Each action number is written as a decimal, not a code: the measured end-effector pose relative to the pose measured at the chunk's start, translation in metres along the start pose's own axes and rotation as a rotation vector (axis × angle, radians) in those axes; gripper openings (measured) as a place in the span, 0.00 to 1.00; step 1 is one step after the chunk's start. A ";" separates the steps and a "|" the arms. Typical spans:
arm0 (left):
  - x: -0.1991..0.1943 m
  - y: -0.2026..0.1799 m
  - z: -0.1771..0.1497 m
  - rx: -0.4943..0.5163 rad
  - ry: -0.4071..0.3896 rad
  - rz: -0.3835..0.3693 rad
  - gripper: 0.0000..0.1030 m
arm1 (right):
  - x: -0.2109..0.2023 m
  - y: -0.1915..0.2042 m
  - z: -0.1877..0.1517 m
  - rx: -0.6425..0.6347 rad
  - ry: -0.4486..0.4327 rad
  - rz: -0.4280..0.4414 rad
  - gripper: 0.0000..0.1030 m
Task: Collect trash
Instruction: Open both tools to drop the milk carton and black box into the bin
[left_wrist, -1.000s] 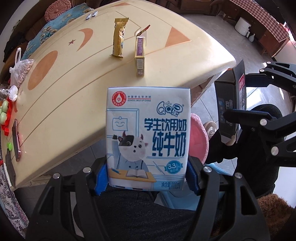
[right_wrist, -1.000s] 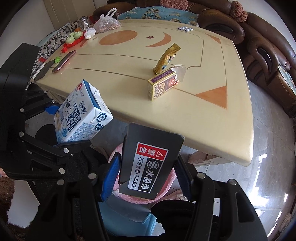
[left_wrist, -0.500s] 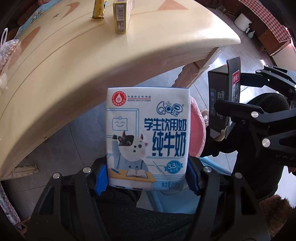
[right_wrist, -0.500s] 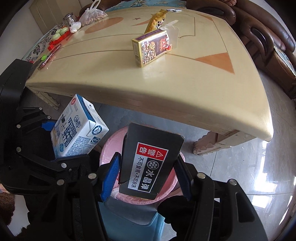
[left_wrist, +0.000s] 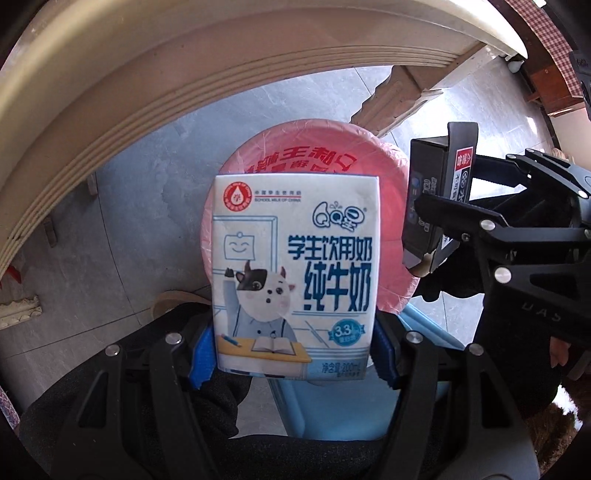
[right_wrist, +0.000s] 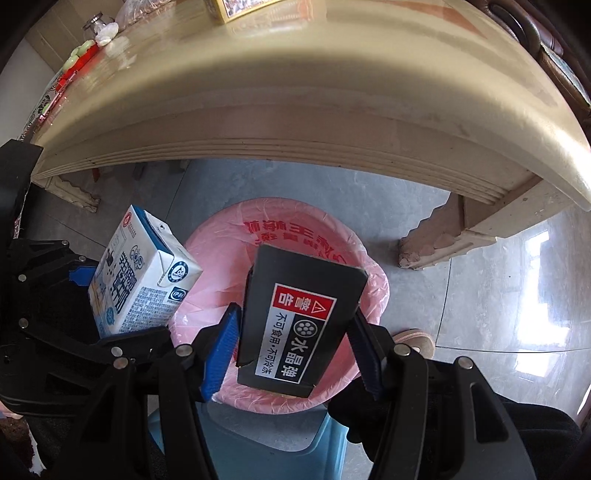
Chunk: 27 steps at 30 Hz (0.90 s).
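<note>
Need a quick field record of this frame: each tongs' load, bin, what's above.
left tongs: shut on milk carton, held upright
right tongs: shut on black box, red warning label facing camera
bin: pink-lined bin on the floor, seen below and behind both items
carton vs box: side by side, apart
above: cream table edge, a yellow box just visible on top
release: not yet, both items gripped
</note>
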<state>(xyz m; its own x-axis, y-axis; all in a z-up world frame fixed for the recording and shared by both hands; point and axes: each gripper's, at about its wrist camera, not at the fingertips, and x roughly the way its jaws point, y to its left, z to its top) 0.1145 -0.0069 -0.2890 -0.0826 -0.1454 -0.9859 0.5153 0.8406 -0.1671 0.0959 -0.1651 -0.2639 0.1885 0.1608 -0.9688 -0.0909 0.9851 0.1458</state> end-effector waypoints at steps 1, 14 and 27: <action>0.005 0.002 0.001 -0.012 0.012 -0.014 0.64 | 0.005 0.000 0.001 0.003 0.008 0.004 0.55; 0.072 0.014 0.018 -0.065 0.181 -0.047 0.64 | 0.078 -0.008 0.000 0.044 0.138 0.043 0.55; 0.086 0.007 0.030 -0.052 0.246 -0.028 0.64 | 0.100 -0.012 0.003 0.067 0.198 0.092 0.57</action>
<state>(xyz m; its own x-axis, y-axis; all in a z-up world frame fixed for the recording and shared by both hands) 0.1364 -0.0294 -0.3744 -0.3042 -0.0427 -0.9517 0.4662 0.8645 -0.1878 0.1187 -0.1603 -0.3619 -0.0138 0.2416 -0.9703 -0.0328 0.9697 0.2419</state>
